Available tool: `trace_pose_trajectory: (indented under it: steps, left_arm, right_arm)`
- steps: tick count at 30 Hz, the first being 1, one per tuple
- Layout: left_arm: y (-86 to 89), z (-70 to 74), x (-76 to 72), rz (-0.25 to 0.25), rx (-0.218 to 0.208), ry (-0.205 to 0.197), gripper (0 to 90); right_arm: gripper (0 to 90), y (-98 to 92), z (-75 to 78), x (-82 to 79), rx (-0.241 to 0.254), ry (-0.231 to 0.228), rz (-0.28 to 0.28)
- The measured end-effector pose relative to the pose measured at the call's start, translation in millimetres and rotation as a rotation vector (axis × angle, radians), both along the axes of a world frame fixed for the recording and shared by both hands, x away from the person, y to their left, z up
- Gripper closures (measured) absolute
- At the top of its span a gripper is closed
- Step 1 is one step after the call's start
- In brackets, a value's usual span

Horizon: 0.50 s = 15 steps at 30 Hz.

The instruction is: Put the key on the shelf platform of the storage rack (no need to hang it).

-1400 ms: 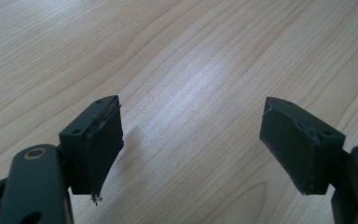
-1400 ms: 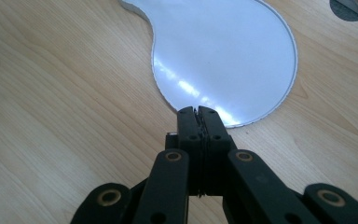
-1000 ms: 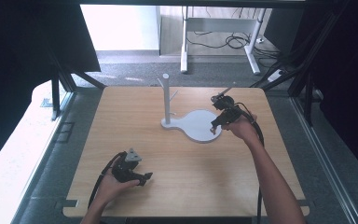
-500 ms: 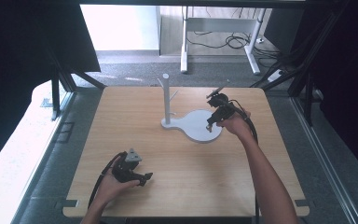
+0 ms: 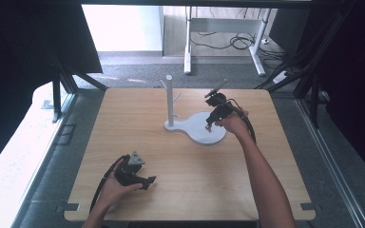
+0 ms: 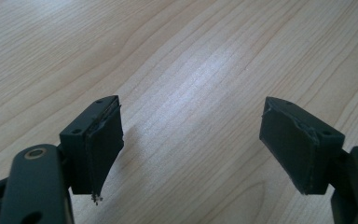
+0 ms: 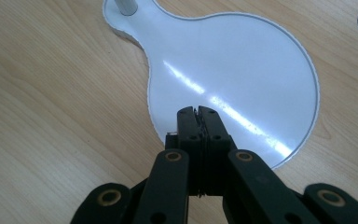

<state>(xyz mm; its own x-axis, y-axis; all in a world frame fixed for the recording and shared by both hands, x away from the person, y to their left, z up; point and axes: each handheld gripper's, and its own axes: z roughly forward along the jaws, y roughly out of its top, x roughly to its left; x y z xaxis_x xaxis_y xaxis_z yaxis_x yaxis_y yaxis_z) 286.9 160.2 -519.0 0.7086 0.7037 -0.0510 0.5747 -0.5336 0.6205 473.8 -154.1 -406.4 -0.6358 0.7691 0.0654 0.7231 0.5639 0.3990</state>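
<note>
Your table (image 5: 185, 190) is a pale wood board with a straight grain, notched at both near corners, and bare apart from one thing: a white stand (image 5: 200, 127) sitting towards the far edge, a little right of the middle. Its flat round base is glossy and catches a streak of light, and a thin upright post (image 5: 169, 99) rises from its narrow left end.

Your right tongs (image 5: 209, 126) hang over the base's right half, jaws pressed together with nothing between them. Your left tongs (image 5: 150, 181) rest near the near edge, left of the middle, jaws spread wide over bare wood and holding nothing.

Around the table you have grey carpet, dark curtains on both sides, and beyond the far edge a white desk frame (image 5: 223, 45) with loose cables (image 5: 240, 42) on a light floor.
</note>
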Motion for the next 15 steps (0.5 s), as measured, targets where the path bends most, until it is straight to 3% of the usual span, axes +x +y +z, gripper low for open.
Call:
trace_pose_trajectory:
  steps: [15]
  left_arm:
    - [-1.1, -0.3, -0.3, -0.002, -0.003, 0.003, 21.6]
  right_arm:
    - [89.5, 5.4, -9.1, 18.4, 0.012, 0.031, -0.022]
